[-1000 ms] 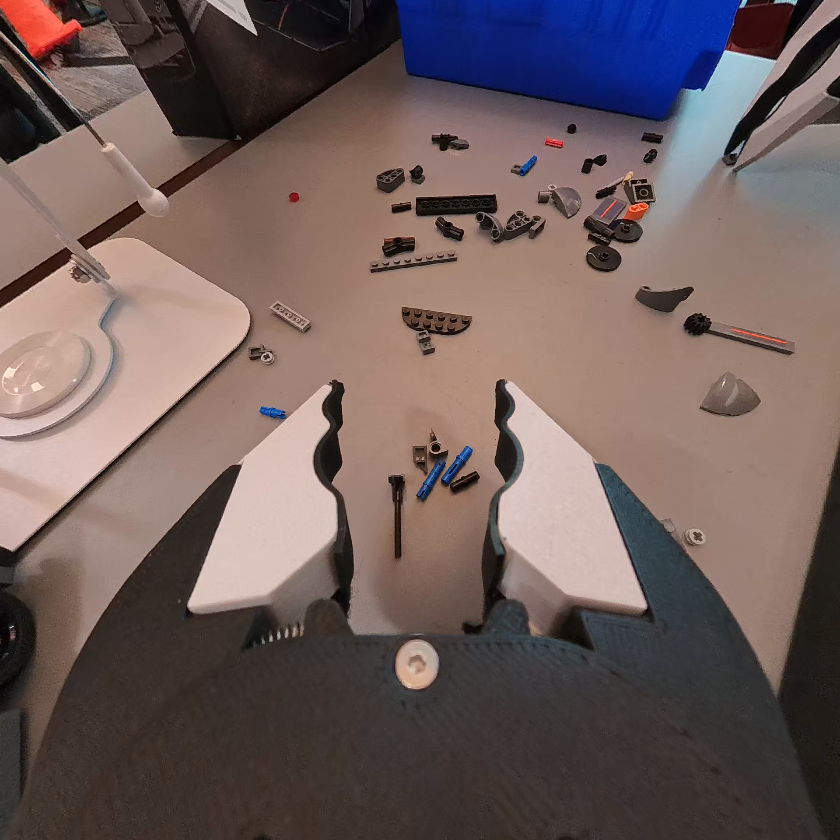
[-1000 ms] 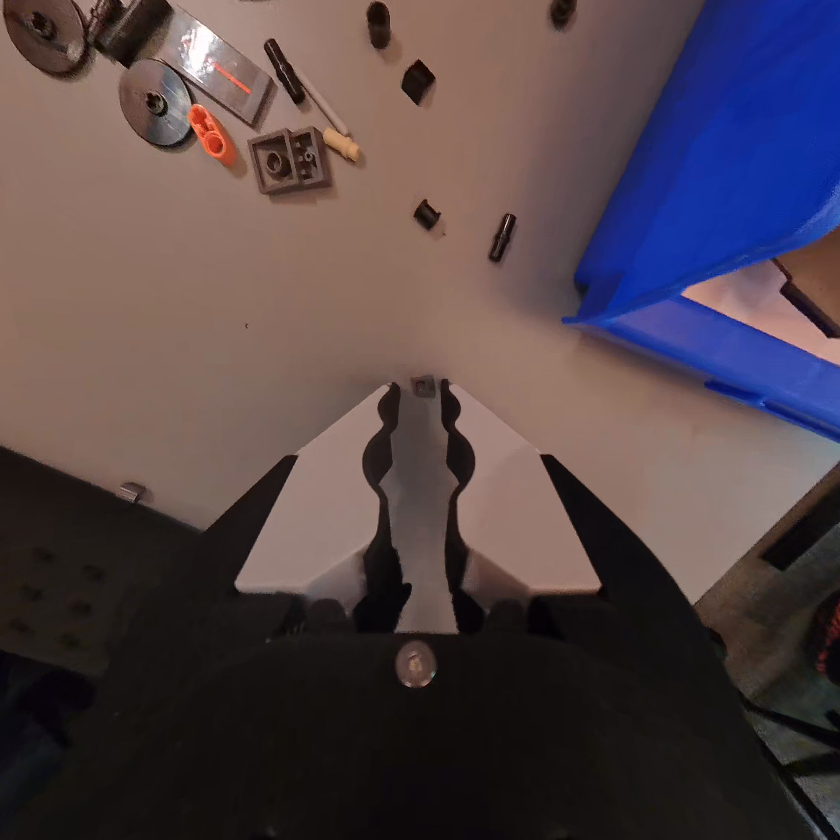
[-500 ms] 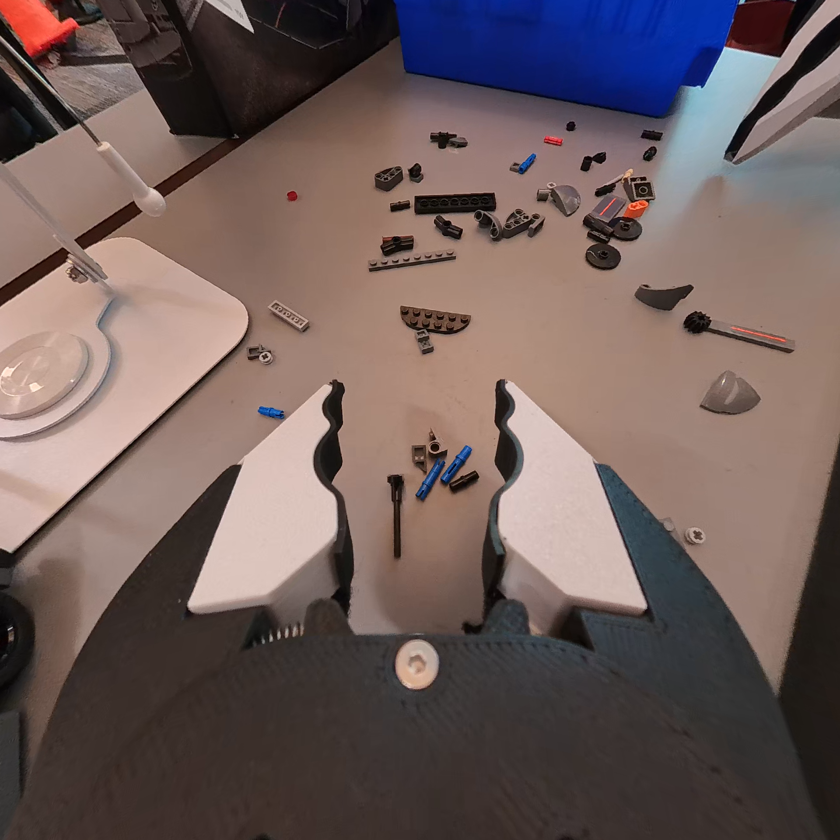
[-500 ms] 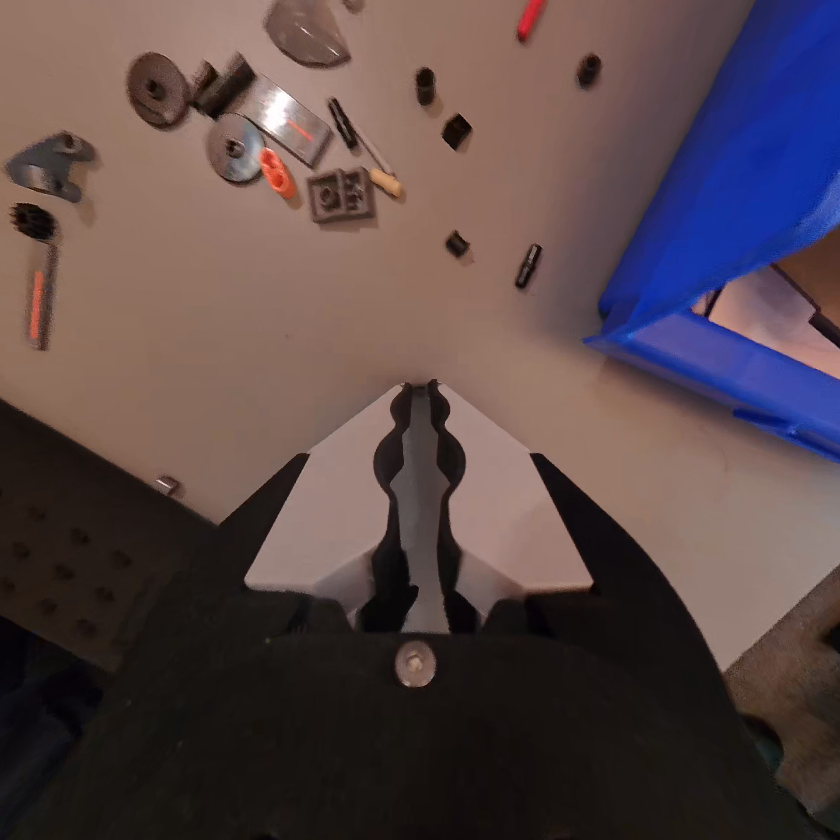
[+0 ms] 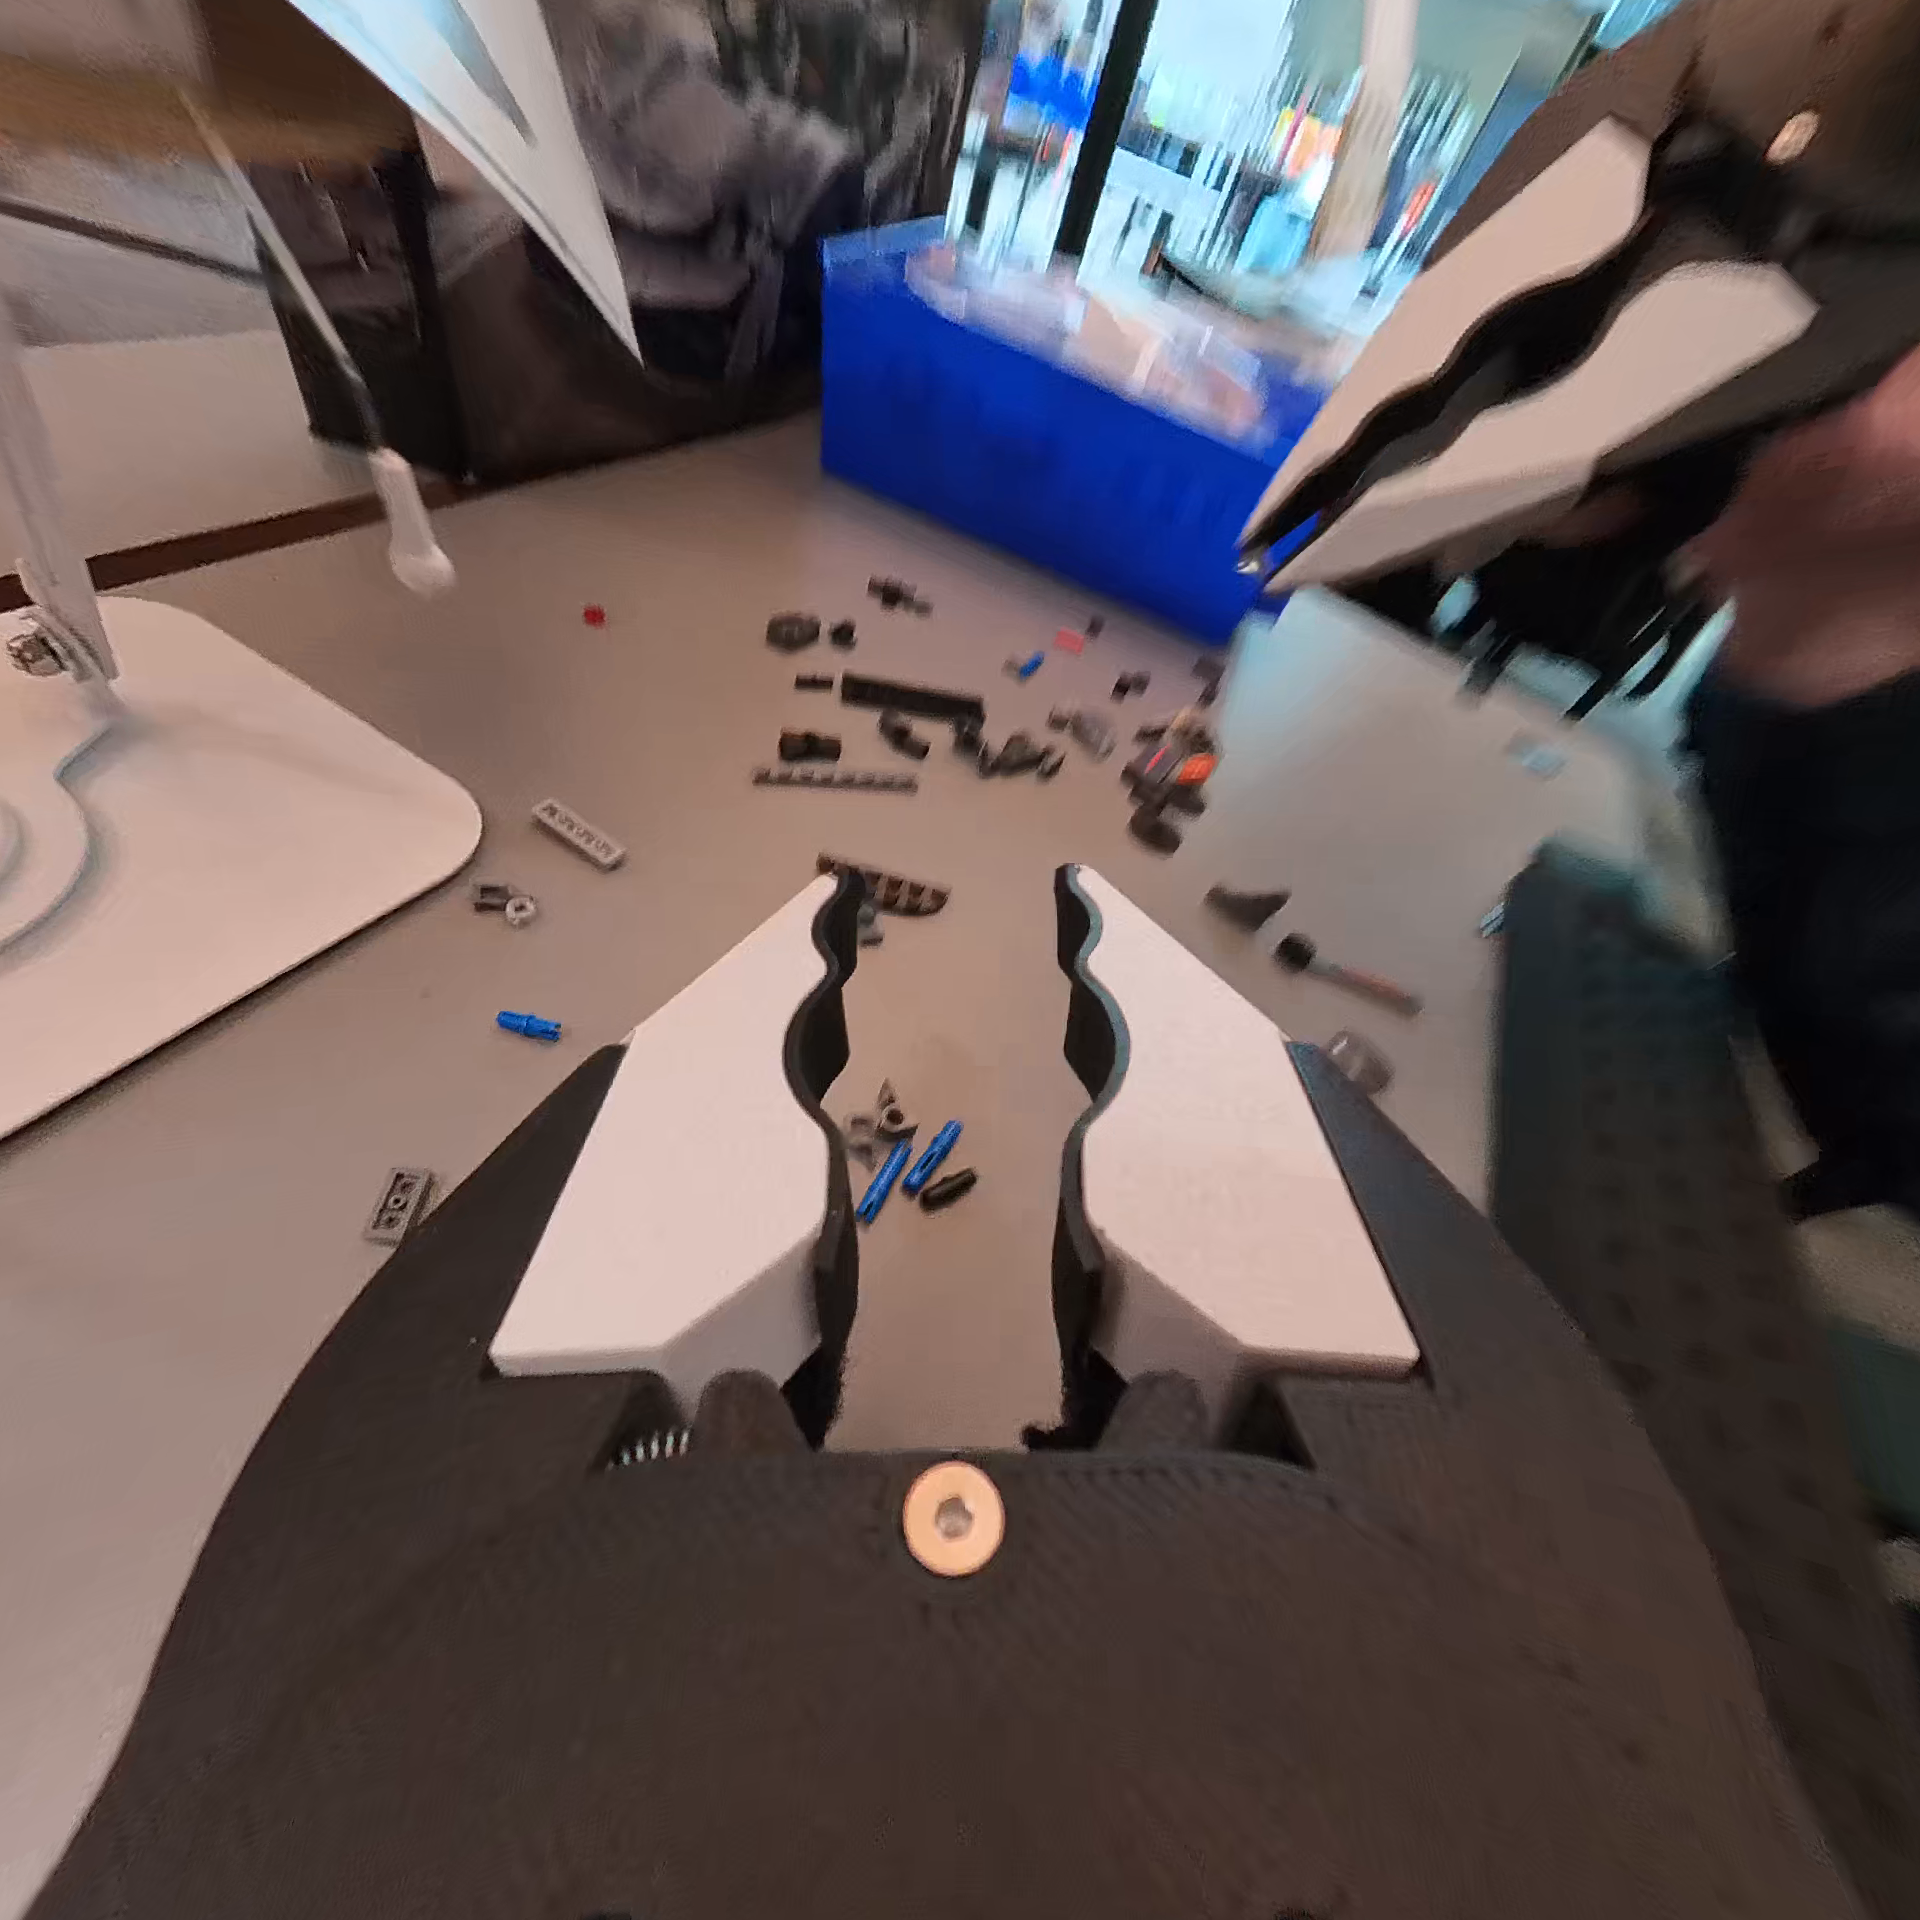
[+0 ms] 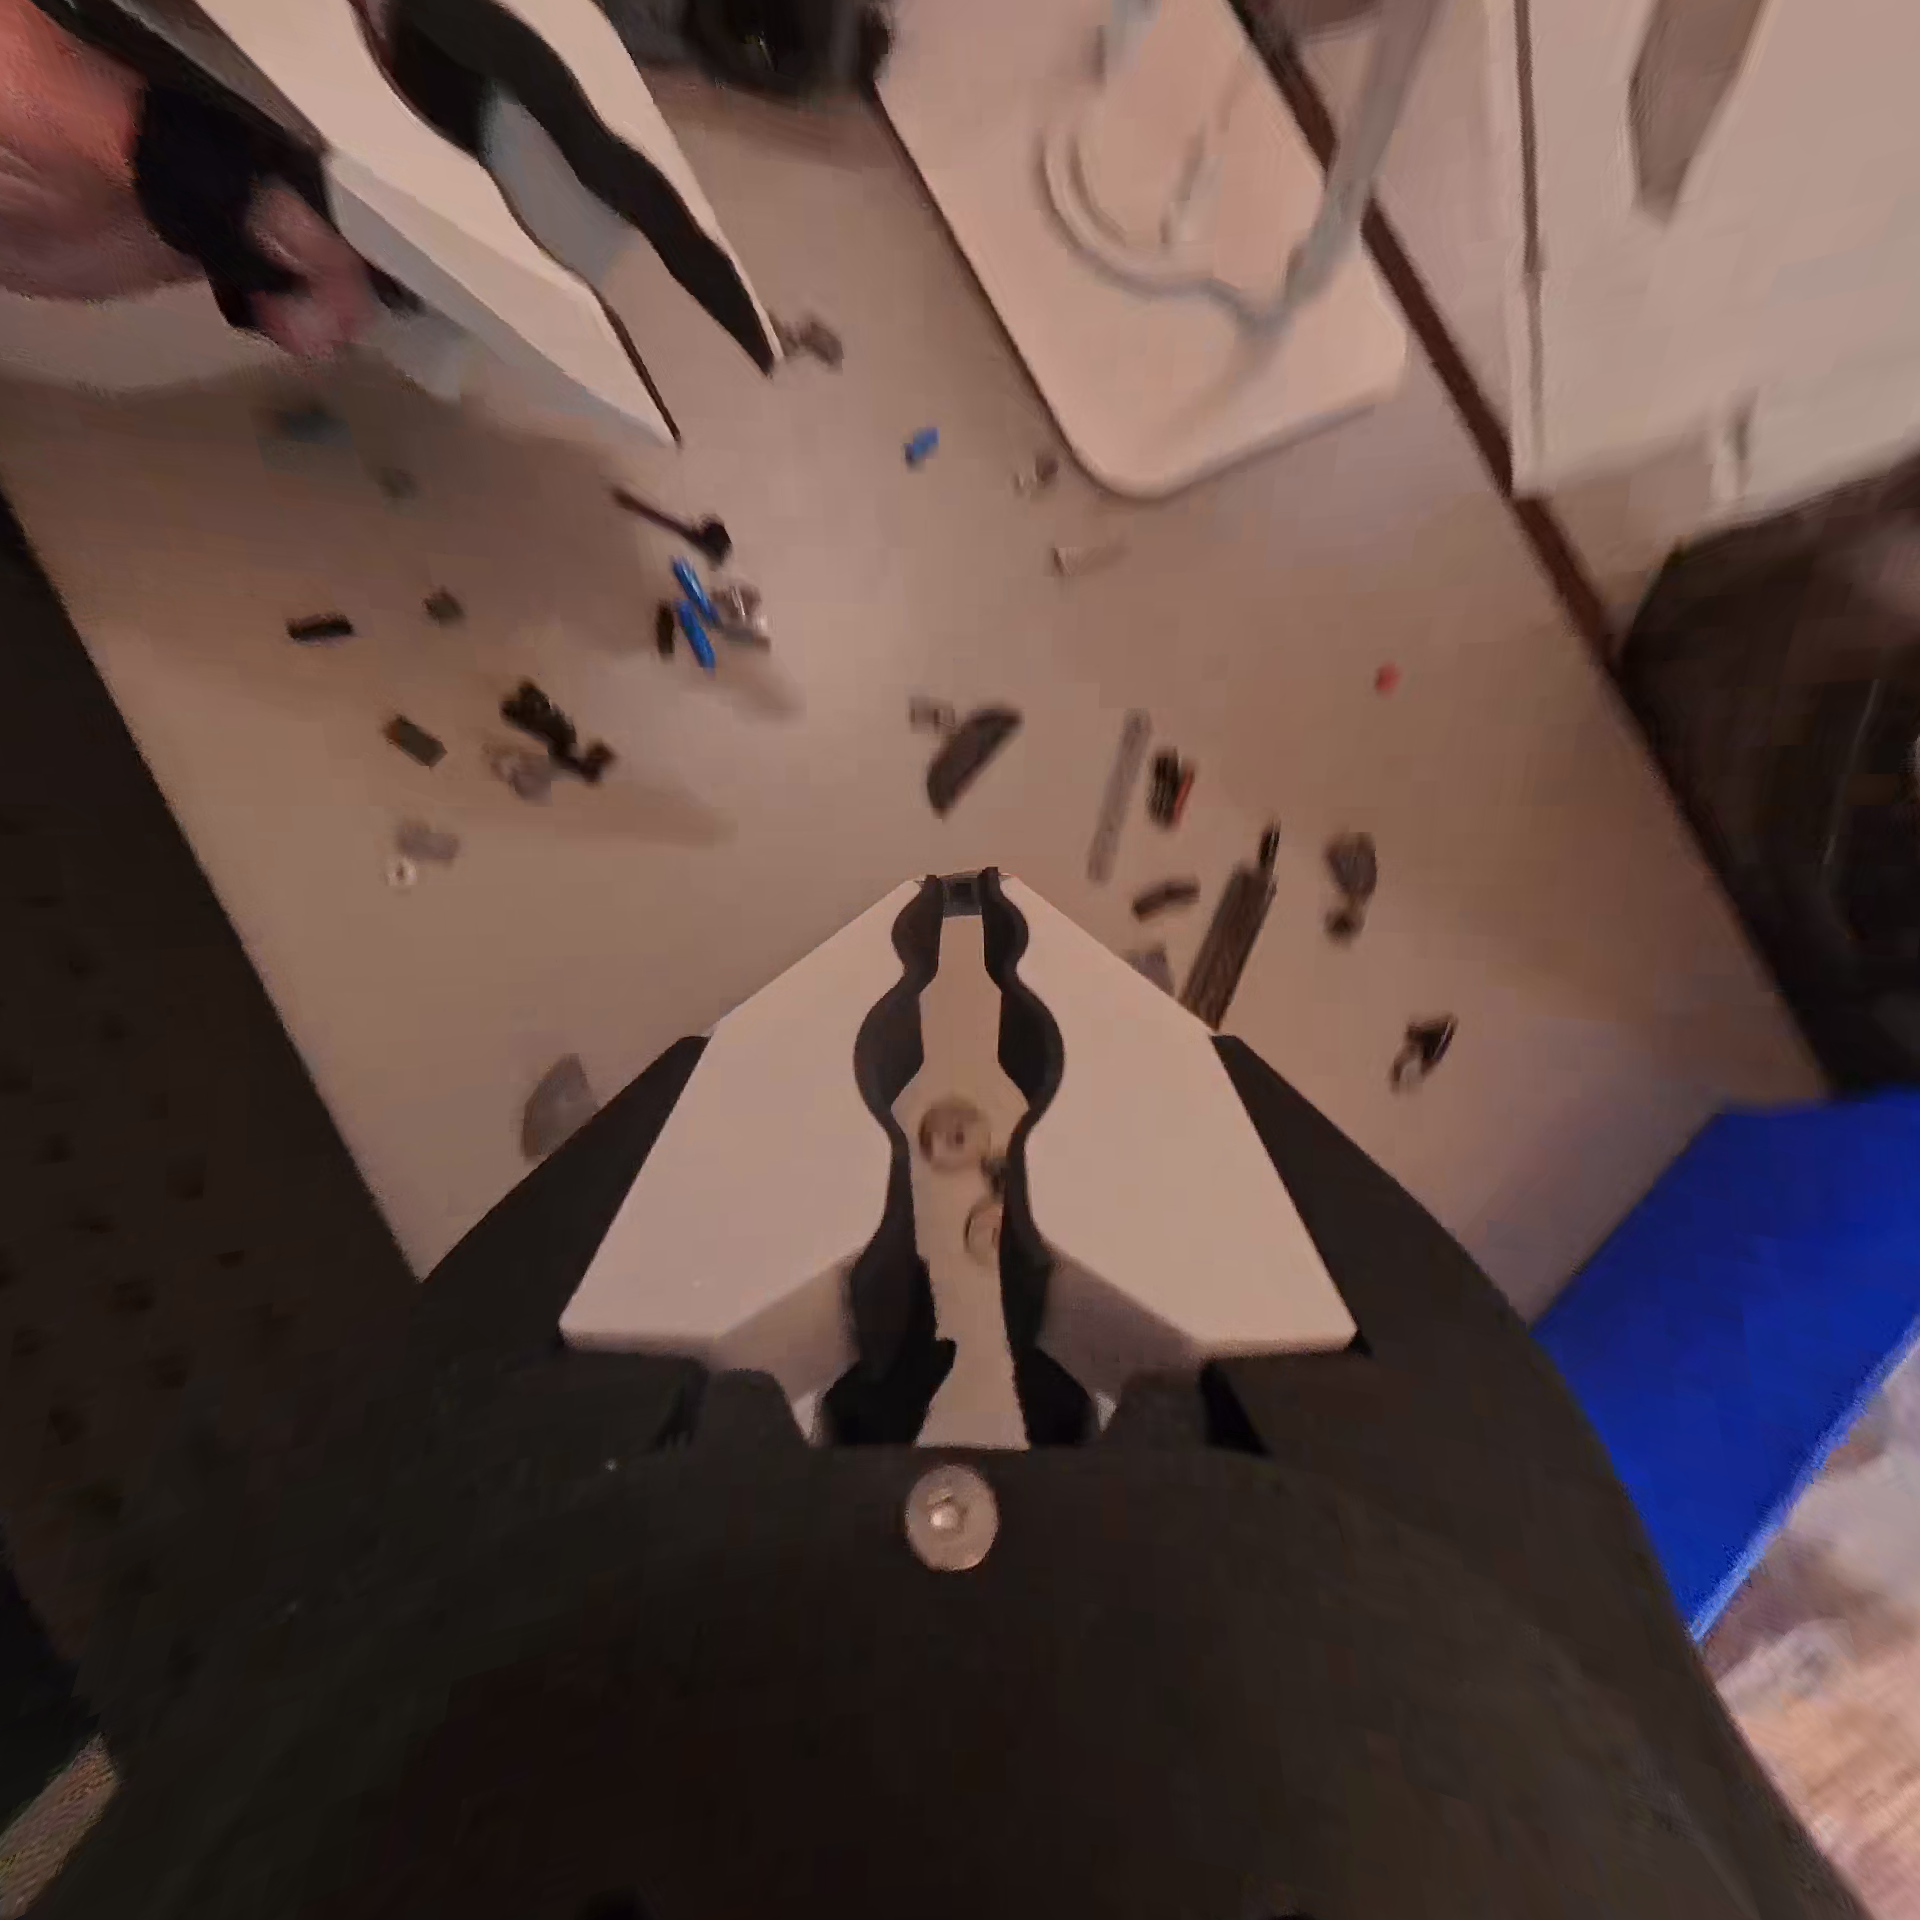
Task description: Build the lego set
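Note:
Loose lego parts lie scattered on the grey table (image 5: 312,1351). My left gripper (image 5: 951,883) is open and empty, hovering above two blue pins (image 5: 914,1164) and a black pin (image 5: 948,1190). It also shows at the top left of the right wrist view (image 6: 722,400). My right gripper (image 6: 961,883) is shut on a small dark grey piece (image 6: 961,902) at its fingertips, held high over the table. It shows at the upper right of the left wrist view (image 5: 1257,561). A dark wedge plate (image 5: 899,896) lies just past my left fingertips.
A blue bin (image 5: 1029,447) stands at the back of the table, and shows at the right in the right wrist view (image 6: 1745,1299). A white lamp base (image 5: 208,810) sits on the left. A dark box (image 5: 582,312) stands behind. A person's hand (image 5: 1808,582) holds the right gripper. Tip to tip, the grippers are about 12 centimetres apart. The black pin (image 5: 948,1190) is closer to my left gripper, around 10 centimetres from its tips; the right tips are 20 centimetres off. Look for it in the right wrist view (image 6: 665,631) too.
My right gripper has lifted off the table with the small grey piece and swung round towards the left gripper. My left gripper has tilted up and its jaws have narrowed slightly.

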`<state>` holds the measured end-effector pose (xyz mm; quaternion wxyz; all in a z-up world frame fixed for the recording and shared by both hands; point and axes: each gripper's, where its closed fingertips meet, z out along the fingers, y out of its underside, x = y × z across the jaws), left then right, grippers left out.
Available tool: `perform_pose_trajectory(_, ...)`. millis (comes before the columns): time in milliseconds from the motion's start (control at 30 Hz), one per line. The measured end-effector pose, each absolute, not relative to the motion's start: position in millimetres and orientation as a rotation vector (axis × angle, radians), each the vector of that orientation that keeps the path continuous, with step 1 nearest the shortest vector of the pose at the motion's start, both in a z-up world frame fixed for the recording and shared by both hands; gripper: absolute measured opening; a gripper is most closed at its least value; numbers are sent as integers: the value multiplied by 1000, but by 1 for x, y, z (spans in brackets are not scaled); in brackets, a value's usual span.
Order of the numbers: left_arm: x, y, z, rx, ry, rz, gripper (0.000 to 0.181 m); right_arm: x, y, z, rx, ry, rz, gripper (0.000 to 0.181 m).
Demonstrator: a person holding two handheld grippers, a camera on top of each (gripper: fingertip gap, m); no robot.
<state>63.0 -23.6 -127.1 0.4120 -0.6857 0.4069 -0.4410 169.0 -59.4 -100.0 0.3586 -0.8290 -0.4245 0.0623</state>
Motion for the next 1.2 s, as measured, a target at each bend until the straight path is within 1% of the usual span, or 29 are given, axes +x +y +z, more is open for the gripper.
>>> perform_pose_trajectory(167,41,-13,-96,-1642,850,-1329,35,75,-26,-68,-1874,-1247,194,6)
perform_pose_trajectory(367,19,-1,-80,-1577,664,-1572,29,12,-13,-77,-1715,-1287,422,6)
perform_pose_trajectory(500,23,-5,-79,-1568,649,-1691,28,10,-18,-77,-1599,-1215,544,6)
perform_pose_trajectory(633,32,-11,-82,-1573,656,-1776,32,19,-20,-76,-1534,-1187,562,6)
perform_pose_trajectory(800,37,-21,-82,-1560,668,-1915,31,19,-25,-77,-1479,-1175,599,6)
perform_pose_trajectory(867,37,-25,-78,-1532,666,-1977,26,18,-27,-75,-1458,-1179,588,6)
perform_pose_trajectory(967,37,-31,-75,-1496,693,-2008,10,19,-28,-76,-1446,-1178,595,5)
perform_pose_trajectory(1000,37,-32,-74,-1490,704,-2007,8,19,-28,-77,-1447,-1175,607,6)
perform_pose_trajectory(1200,37,-31,-73,-1483,746,-1907,6,19,-28,-76,-1420,-1151,653,6)
